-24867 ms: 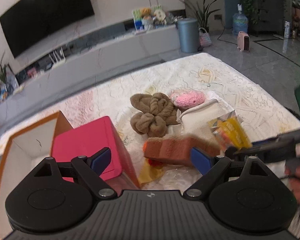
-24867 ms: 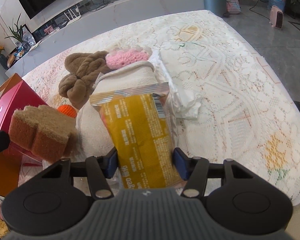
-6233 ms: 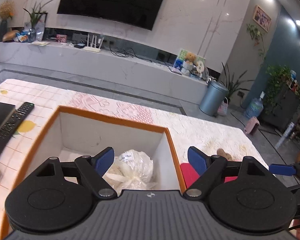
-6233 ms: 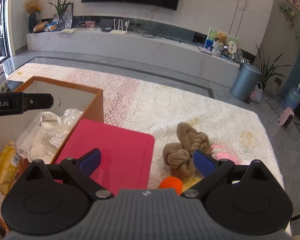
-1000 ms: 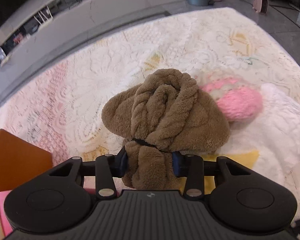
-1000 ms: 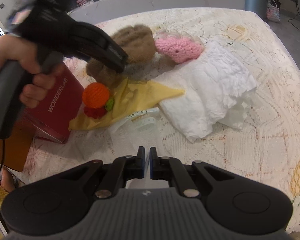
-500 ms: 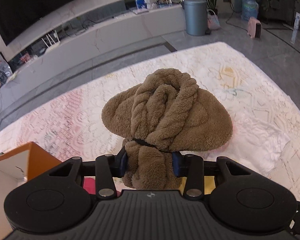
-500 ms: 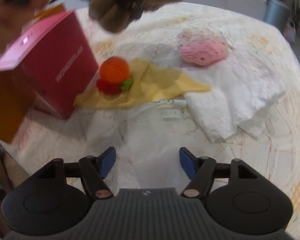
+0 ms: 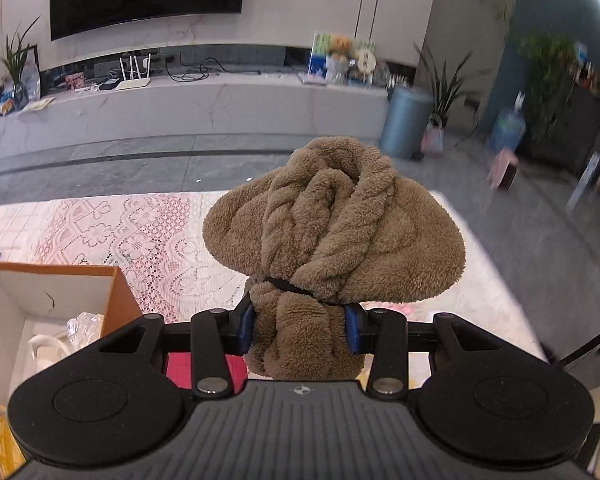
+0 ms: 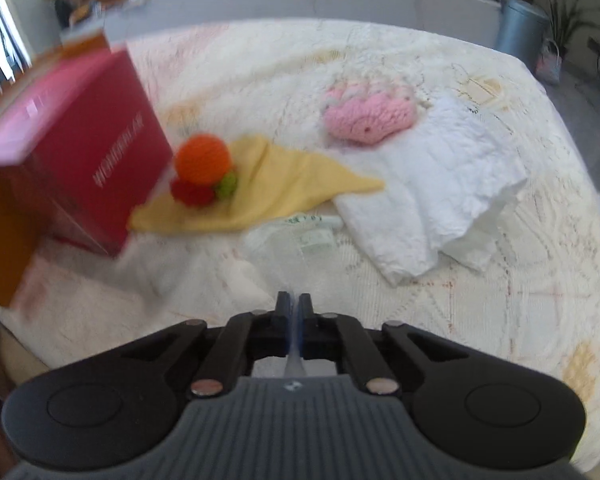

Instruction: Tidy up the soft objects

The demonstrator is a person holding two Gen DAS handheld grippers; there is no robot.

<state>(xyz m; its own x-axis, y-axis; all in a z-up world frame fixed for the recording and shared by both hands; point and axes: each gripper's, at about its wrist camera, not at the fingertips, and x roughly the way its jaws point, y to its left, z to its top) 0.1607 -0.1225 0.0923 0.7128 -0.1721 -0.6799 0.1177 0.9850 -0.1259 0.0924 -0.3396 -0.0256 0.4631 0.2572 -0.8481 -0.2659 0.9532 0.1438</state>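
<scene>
- The left tool [image 9: 299, 328] is clamping its blue pads, partly closed, on the lower bunch of the brown plush toy [image 9: 334, 236], just under the toy's black tie.
- A second ago that toy was hanging low over the lace-covered bench [image 10: 480, 300]; now it is riding high, with the far wall and TV behind it, so the lift is done and the carry is under way.
- The orange-rimmed box [image 9: 52, 276] is sitting at the lower left of the left wrist view, open, with white bagged things already inside; I judge it to be where the toy is heading.
- The right tool [image 10: 294, 304] is sitting with its jaws together; they have just been opening wide and closing again, and a thin clear strip seems to be pinched between them, probably the edge of the clear plastic bag [image 10: 296, 240] lying just ahead.
- Still waiting on the bench: the pink knitted piece [image 10: 370, 118], the white cloth [image 10: 440, 196], the yellow cloth [image 10: 284, 184] and the orange knitted ball [image 10: 202, 158], beside the red box [image 10: 72, 148].
</scene>
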